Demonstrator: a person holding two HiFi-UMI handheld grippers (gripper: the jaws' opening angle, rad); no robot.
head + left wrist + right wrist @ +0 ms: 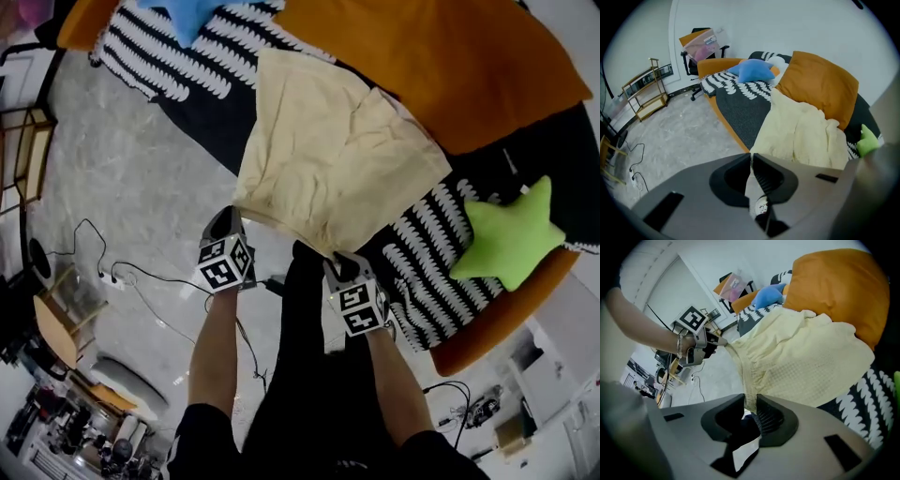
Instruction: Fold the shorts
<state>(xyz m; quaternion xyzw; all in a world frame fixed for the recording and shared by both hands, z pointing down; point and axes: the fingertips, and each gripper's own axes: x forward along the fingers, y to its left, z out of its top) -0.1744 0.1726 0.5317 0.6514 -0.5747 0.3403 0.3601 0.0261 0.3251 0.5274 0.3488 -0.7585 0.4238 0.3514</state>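
The pale yellow shorts (328,155) lie spread on the sofa, one end hanging over its front edge toward me. My left gripper (229,221) is shut on the left corner of that near edge. My right gripper (341,264) is shut on the right corner. In the left gripper view the shorts (801,133) run away from the left gripper (751,157), with a thin fold of cloth pinched between the jaws. In the right gripper view the gathered edge of the shorts (801,357) drops into the right gripper (750,401), and the left gripper (701,342) holds the far corner.
A big orange cushion (441,66) lies behind the shorts, with a blue star pillow (187,14) at the far left and a green star pillow (506,239) at the right. The sofa cover (187,70) is black and white. Cables (141,277) trail on the floor; a wooden shelf (647,89) stands at the left.
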